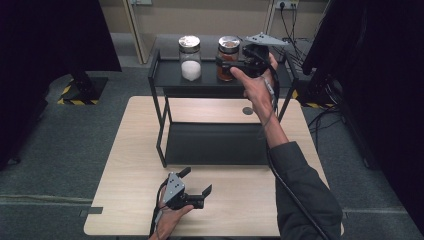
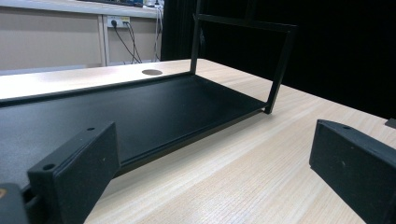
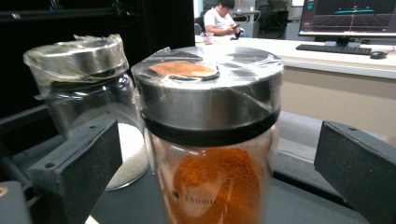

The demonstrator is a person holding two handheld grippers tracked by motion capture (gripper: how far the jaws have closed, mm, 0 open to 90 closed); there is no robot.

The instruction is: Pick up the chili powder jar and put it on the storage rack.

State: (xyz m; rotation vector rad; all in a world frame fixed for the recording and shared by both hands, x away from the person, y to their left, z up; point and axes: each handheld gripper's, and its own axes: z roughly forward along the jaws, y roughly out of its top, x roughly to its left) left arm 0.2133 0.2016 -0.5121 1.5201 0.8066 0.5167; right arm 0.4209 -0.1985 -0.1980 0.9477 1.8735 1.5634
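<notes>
Two glass jars with metal lids under plastic film stand on the top level of a black shelf rack [image 1: 170,75]. One holds orange powder [image 1: 229,46] [image 3: 210,116], the other white powder [image 1: 190,57] [image 3: 88,88]. My right gripper [image 1: 225,64] [image 3: 219,177] is at the orange jar, open, a jaw on either side and neither touching the glass. My left gripper [image 1: 196,181] [image 2: 210,172] rests low over the table's front, open with nothing in it, facing the rack's lower tray [image 2: 154,107].
The rack stands on a light wooden table [image 1: 140,125] with a round cable hole [image 1: 247,110]. Dark curtains hang at both sides, and cables lie on the floor at the right. A desk with a monitor [image 3: 348,16] is far behind.
</notes>
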